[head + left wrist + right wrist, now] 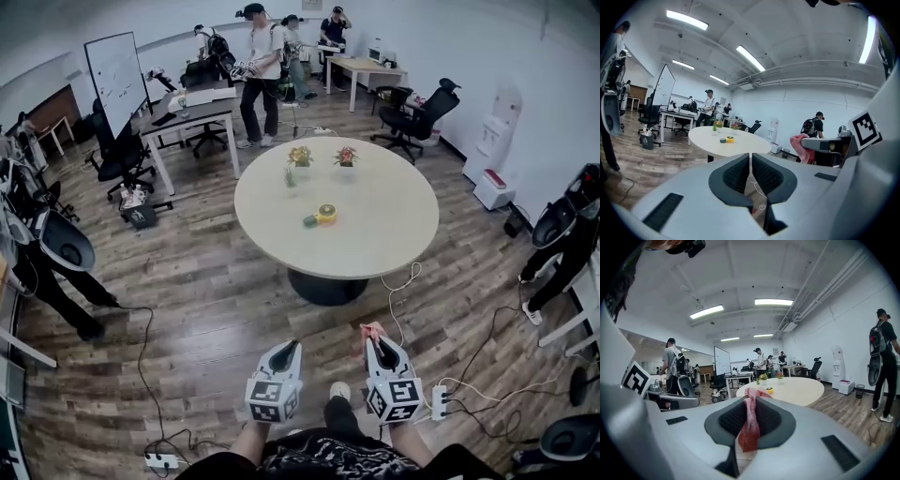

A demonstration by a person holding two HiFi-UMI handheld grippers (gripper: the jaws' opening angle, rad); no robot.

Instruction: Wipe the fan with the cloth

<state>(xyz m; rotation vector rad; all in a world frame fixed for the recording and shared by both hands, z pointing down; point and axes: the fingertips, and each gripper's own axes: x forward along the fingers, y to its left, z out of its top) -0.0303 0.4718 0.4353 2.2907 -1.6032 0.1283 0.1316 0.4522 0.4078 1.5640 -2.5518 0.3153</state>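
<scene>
A small yellow and green fan [322,216] lies near the middle of the round beige table [394,244], far ahead of both grippers; it shows small as the fan [726,139] in the left gripper view and the fan [769,390] in the right gripper view. My right gripper [375,341] is shut on a red-pink cloth [750,420] that hangs down between its jaws; the cloth [372,329] peeks out at the tips. My left gripper [287,348] is shut with nothing in it, its jaws pressed together [750,174]. Both are held over the wooden floor, short of the table.
Two small flower pots [322,156] stand at the table's far side. White cables [403,281] and a power strip [438,401] lie on the floor to my right. Desks, office chairs, a whiteboard [116,78] and several people stand beyond.
</scene>
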